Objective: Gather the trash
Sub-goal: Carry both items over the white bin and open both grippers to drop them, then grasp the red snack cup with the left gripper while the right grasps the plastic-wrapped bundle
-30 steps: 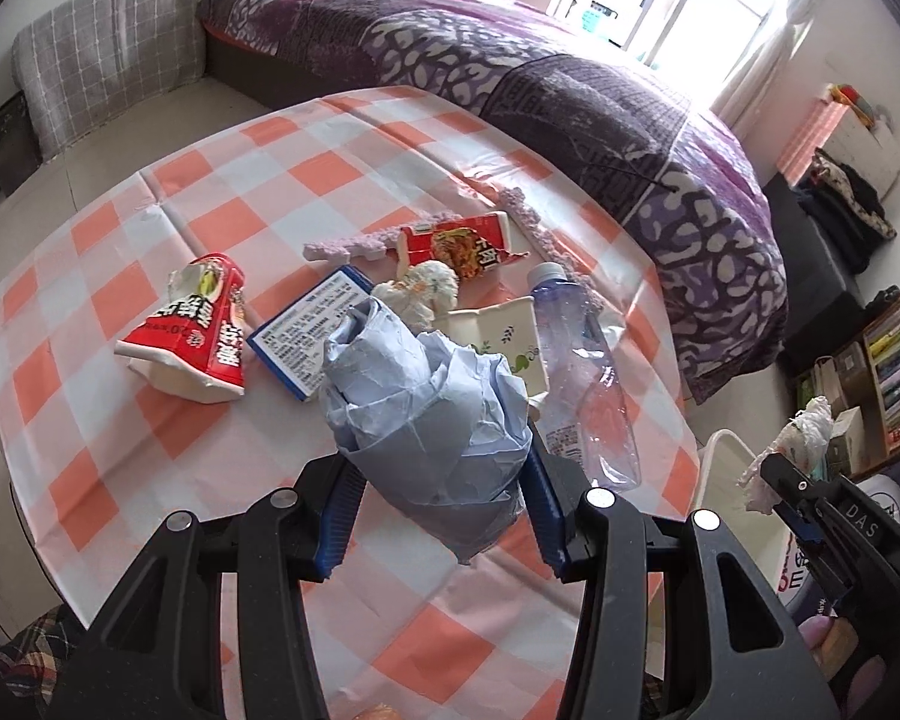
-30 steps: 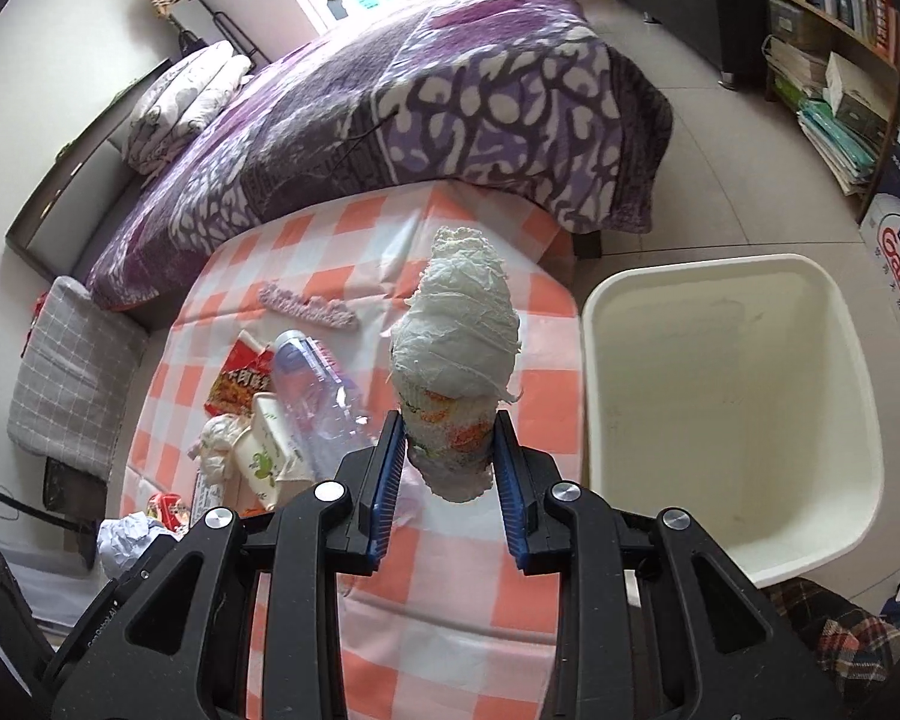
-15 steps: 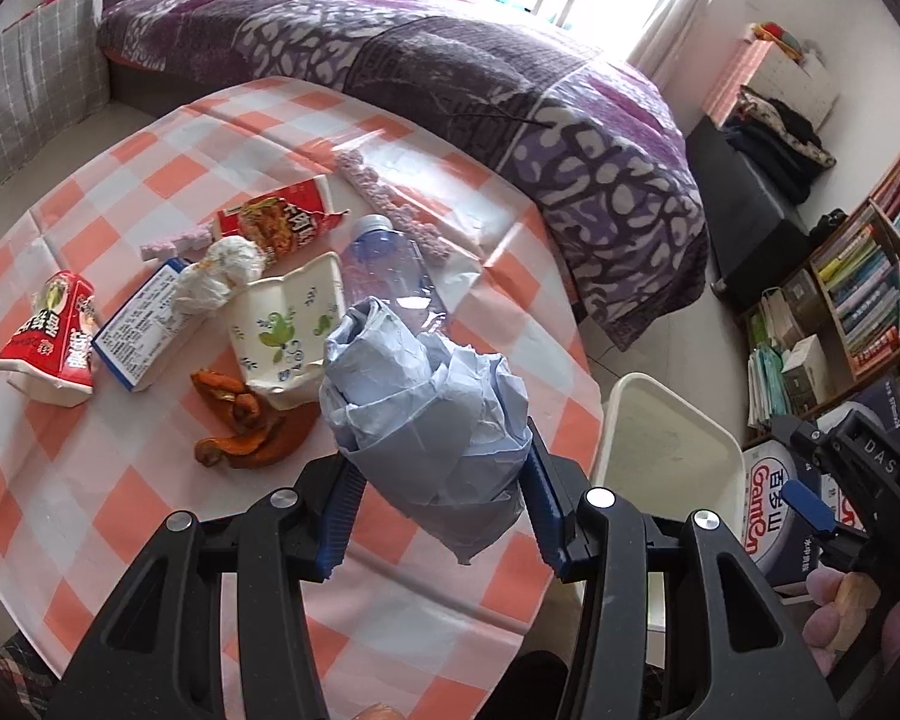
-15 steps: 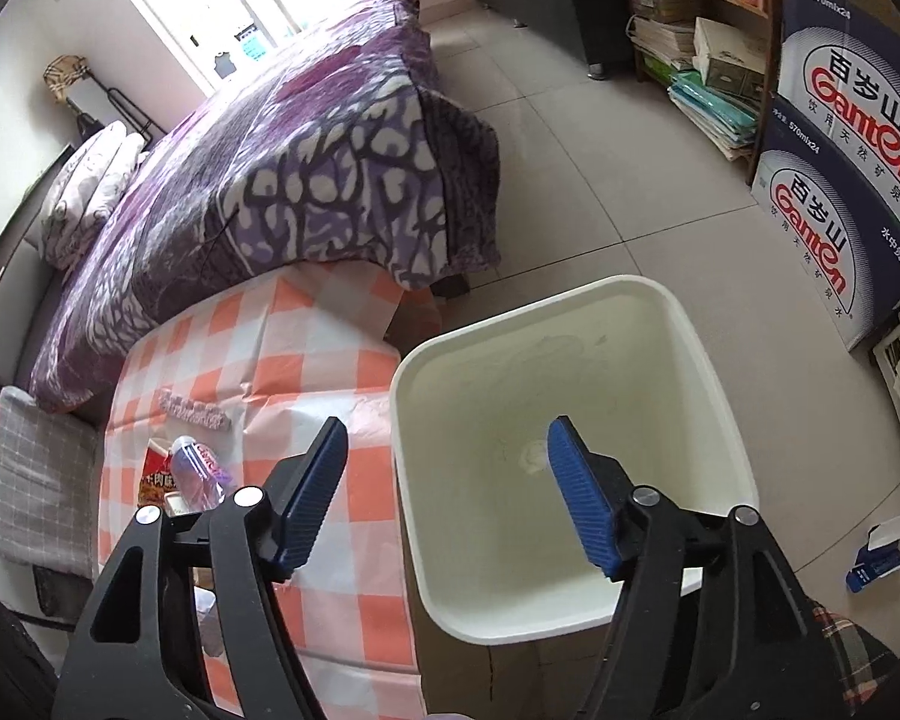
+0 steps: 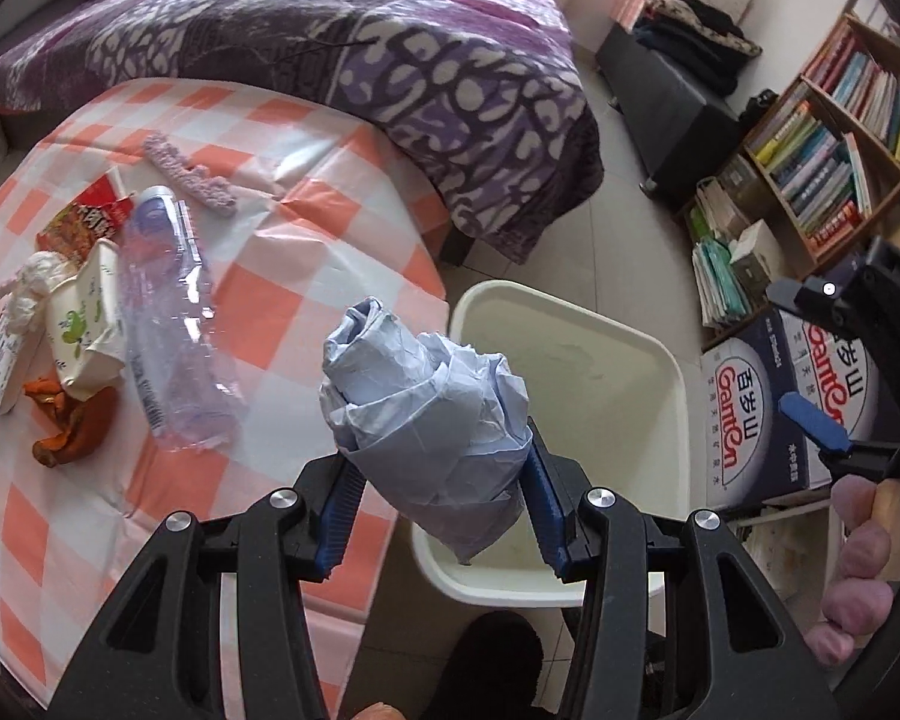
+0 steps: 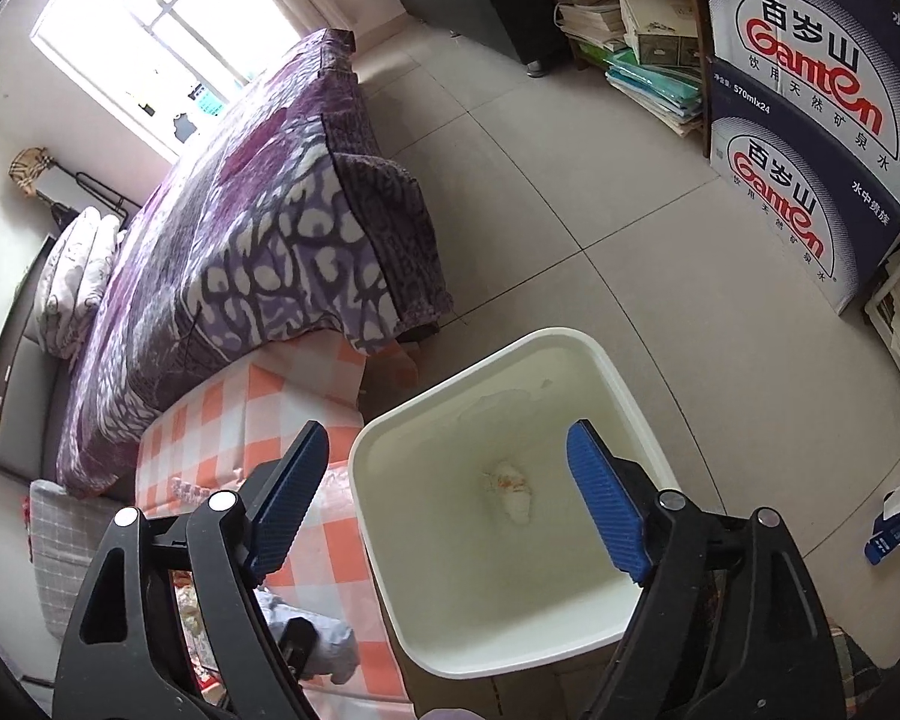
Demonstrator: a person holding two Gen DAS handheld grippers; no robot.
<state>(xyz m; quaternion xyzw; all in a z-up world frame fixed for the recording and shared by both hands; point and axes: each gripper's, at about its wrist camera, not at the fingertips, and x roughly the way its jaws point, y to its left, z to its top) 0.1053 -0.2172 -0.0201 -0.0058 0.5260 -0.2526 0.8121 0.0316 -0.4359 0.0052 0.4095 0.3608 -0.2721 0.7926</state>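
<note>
My left gripper (image 5: 438,510) is shut on a crumpled pale blue paper wad (image 5: 426,414), held over the table edge beside the white bin (image 5: 678,372). My right gripper (image 6: 444,504) is open and empty above the white bin (image 6: 624,384); it also shows in the left wrist view (image 5: 810,354). A white paper wad (image 6: 513,495) lies on the bin's floor. On the checked table (image 5: 306,252) lie a clear plastic bottle (image 5: 168,324), a white carton (image 5: 84,324), orange peel (image 5: 69,426), a red snack wrapper (image 5: 90,216) and a white tissue ball (image 5: 33,282).
A purple bed (image 5: 390,60) stands behind the table. Bookshelves (image 5: 828,162) and blue water cartons (image 6: 810,138) stand right of the bin. A lilac knitted strip (image 5: 189,183) lies on the table. Tiled floor (image 6: 570,210) lies open beyond the bin.
My right gripper swung over the bin, opened and dropped the white paper wad, which now lies in the bin. My left gripper carried the blue wad right toward the bin.
</note>
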